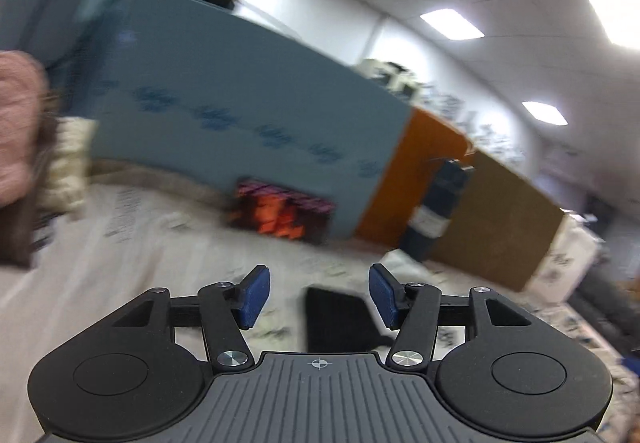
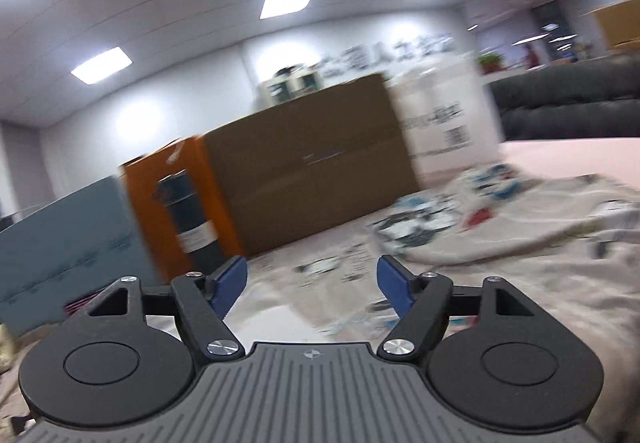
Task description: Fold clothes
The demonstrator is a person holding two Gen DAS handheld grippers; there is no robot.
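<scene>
Both views are blurred by motion. My left gripper [image 1: 319, 297] is open and empty, above a pale printed cloth [image 1: 140, 243] spread over the surface. A small black flat object [image 1: 340, 323] lies on the cloth just beyond its fingers. My right gripper [image 2: 312, 285] is open and empty, above the same pale printed cloth [image 2: 352, 267]. A rumpled light garment with coloured prints [image 2: 500, 219] lies to the right of it. A pile of pink and cream clothes [image 1: 24, 131] shows at the left edge of the left wrist view.
A blue-grey box [image 1: 240, 95], an orange box [image 2: 160, 195], a brown cardboard box [image 2: 312, 163] and a white carton [image 2: 444, 123] stand along the far side. A dark cylinder [image 2: 188, 219] leans by the orange box. A dark sofa [image 2: 568, 99] is at the right.
</scene>
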